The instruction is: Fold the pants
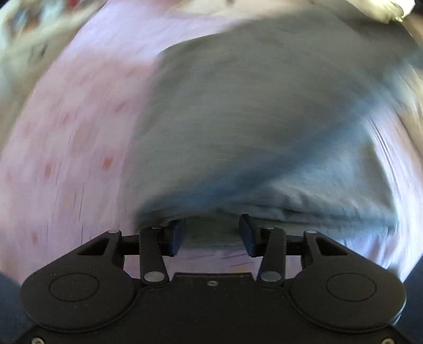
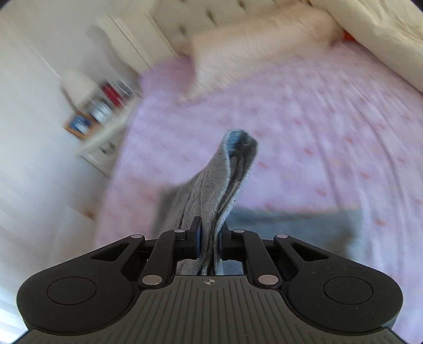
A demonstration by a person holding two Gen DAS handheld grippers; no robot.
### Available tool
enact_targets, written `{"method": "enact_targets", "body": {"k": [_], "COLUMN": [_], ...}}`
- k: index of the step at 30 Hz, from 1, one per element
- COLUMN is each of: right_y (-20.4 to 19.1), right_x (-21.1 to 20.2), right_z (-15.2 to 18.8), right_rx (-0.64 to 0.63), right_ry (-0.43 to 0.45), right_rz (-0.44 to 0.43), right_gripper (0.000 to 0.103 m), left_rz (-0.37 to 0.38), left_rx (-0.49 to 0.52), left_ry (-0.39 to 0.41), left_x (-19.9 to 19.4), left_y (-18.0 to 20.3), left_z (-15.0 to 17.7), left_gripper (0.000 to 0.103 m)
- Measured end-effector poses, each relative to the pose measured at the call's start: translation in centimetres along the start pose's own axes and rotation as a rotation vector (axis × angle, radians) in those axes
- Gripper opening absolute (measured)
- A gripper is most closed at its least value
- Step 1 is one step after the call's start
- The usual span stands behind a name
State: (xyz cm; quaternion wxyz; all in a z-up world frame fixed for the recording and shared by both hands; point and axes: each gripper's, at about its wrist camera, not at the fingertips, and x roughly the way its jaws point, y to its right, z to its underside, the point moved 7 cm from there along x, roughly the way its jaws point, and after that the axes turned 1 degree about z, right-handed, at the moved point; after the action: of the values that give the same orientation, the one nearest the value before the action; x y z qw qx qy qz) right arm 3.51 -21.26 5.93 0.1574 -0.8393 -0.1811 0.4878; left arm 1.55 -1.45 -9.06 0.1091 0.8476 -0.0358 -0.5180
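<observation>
Left claw: the left claw (image 1: 212, 235) is spread, its two dark pads well apart, with nothing between them; it sits low at the near edge of the grey pants (image 1: 251, 127).
Left claw pads: one pad (image 1: 176, 236) lies just at the folded hem of the cloth; whether it touches the cloth cannot be told through the blur.
Right claw: the right claw (image 2: 210, 242) is pressed together on a bunched edge of the grey pants (image 2: 224, 185), pinching several layers between its pads.
Pants, left view: the grey fabric lies spread across the pink bedsheet (image 1: 66, 158), with a thicker layered edge nearest the claw.
Pants, right view: the gripped part rises from the claw as a tall narrow fold with a bluish tip, lifted off the bed; another grey part lies flat on the sheet to the right of the claw.
Bed: a pink bedsheet (image 2: 304, 127) with small reddish marks covers the mattress.
Pillow: a cream pillow (image 2: 259, 45) lies at the head of the bed, against a tufted headboard (image 2: 224, 10).
Duvet: a cream duvet (image 2: 383, 39) is heaped at the far right.
Nightstand: a white nightstand (image 2: 105, 127) stands beside the bed, carrying blurred small items.
Sharpness: both views are smeared by motion.
</observation>
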Motion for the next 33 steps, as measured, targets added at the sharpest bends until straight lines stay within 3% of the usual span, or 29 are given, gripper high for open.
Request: {"method": "enact_targets", "body": {"k": [3, 5, 11, 16, 20, 24, 27, 30, 33], "right_y": [2.2, 2.9, 3.1, 3.9, 5.5, 5.6, 5.0, 4.4, 4.6], "right_x": [0.9, 1.6, 3.0, 4.0, 4.4, 2.9, 1.3, 0.9, 2.1], "right_z": [0.8, 1.5, 2.9, 4.0, 4.4, 3.0, 1.4, 0.0, -0.3], "right_rx": [-0.006, -0.017, -0.144, -0.222, -0.193, -0.183, -0.204, -0.168, -0.091], "right_ry": [-0.090, -0.135, -0.252, -0.386, -0.465, -0.415, -0.285, -0.148, -0.099], "right_rz": [0.080, 0.120, 0.212, 0.278, 0.316, 0.319, 0.330, 0.284, 0.241], "right_gripper": [0.012, 0.012, 0.012, 0.012, 0.015, 0.015, 0.015, 0.015, 0.014], "left_rz": [0.092, 0.095, -0.003, -0.022, -0.014, 0.019, 0.041, 0.019, 0.013], "left_rx": [-0.171, -0.176, -0.007, 0.089, 0.238, 0.317, 0.273, 0.235, 0.210], "left_ry": [-0.025, -0.032, -0.024, -0.079, -0.087, -0.020, 0.046, 0.096, 0.106], "left_x": [0.2, 0.2, -0.3, -0.8, -2.9, -6.1, -7.4, -7.0, -5.4], "left_y": [-2.3, -2.4, -0.7, 0.2, 0.9, 1.5, 1.2, 1.1, 1.5], "left_z": [-0.5, -0.6, 0.1, 1.4, 2.5, 1.0, -2.5, -5.6, -7.3], "left_gripper": [0.052, 0.052, 0.052, 0.052, 0.052, 0.053, 0.058, 0.058, 0.058]}}
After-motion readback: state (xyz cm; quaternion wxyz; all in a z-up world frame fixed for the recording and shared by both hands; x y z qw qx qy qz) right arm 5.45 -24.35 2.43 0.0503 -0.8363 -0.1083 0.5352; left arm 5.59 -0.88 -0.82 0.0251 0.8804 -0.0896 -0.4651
